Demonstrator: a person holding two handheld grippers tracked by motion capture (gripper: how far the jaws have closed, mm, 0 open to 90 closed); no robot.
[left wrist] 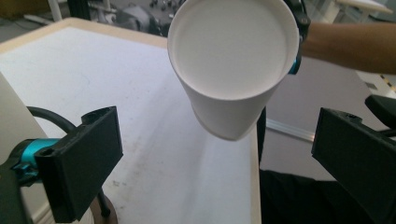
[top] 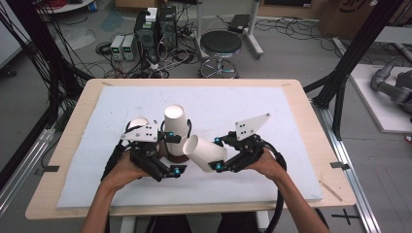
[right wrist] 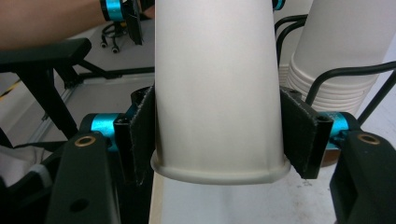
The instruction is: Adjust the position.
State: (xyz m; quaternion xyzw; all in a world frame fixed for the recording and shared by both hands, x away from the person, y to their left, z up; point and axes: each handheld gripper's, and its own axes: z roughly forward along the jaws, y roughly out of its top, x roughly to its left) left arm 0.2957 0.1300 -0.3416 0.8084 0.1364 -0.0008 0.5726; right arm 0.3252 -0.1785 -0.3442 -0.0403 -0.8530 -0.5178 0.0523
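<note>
I see the right hand-held gripper (right wrist: pixel 217 140) clamping a white paper cup (top: pixel 204 153) near its rim; the left hand-held gripper (left wrist: pixel 215 172) stands wide beside it, empty.

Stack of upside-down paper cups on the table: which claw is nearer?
Left. The left claw stands open right beside the stack of upside-down paper cups, at its base. The right claw sits farther right, shut on a single tilted cup.

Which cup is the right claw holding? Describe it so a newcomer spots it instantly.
On the white mat, look right of the upside-down cup stack. The held cup is the single white paper cup lying tilted sideways off the mat, pinched near its rim by the right claw.
</note>
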